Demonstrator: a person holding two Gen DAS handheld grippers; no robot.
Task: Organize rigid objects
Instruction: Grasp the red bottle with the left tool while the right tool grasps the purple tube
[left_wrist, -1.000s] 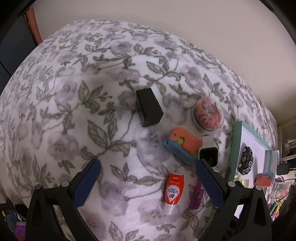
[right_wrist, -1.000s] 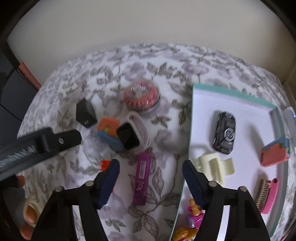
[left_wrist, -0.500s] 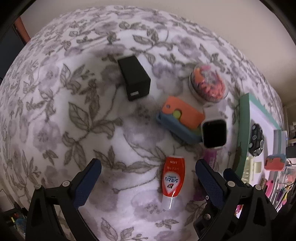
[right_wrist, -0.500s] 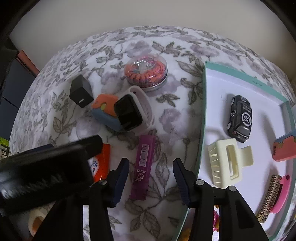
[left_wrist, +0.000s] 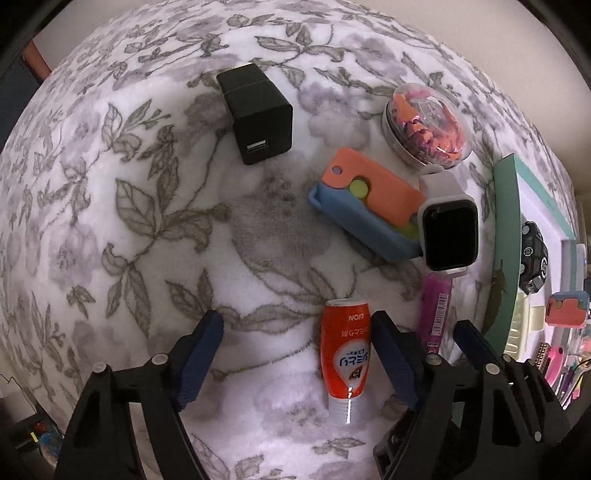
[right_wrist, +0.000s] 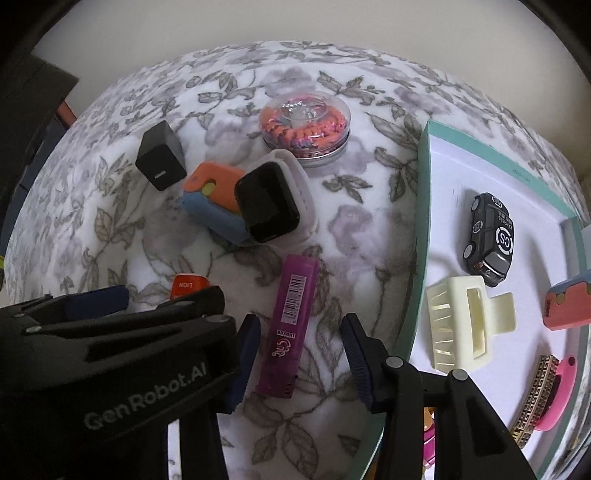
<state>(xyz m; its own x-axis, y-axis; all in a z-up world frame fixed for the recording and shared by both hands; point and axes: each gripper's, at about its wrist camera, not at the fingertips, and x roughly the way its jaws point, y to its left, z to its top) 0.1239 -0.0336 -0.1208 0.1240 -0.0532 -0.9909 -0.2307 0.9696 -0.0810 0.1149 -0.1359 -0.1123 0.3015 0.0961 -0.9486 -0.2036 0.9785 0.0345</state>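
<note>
A red tube (left_wrist: 345, 354) lies on the floral blanket between the fingers of my left gripper (left_wrist: 295, 354). Those jaws are closing; the right pad is almost at the tube and the left pad stands well off it. A purple stick (right_wrist: 291, 325) lies between the fingers of my right gripper (right_wrist: 301, 360), with a clear gap on its right side. My left gripper's black body (right_wrist: 110, 354) covers the lower left of the right wrist view and hides most of the red tube (right_wrist: 186, 286).
Beyond the grippers lie a black charger cube (left_wrist: 258, 114), an orange-and-blue case (left_wrist: 365, 206), a smartwatch (right_wrist: 271, 203) and a round clear tin (right_wrist: 304, 125). A teal-rimmed tray (right_wrist: 421, 221) on the right holds a toy car (right_wrist: 491, 240), a cream hair claw (right_wrist: 465, 328) and other small items.
Both grippers have sunk toward the blanket. The left jaws have narrowed around the red tube, the right jaws around the purple stick. The left gripper's body now fills the right view's lower left.
</note>
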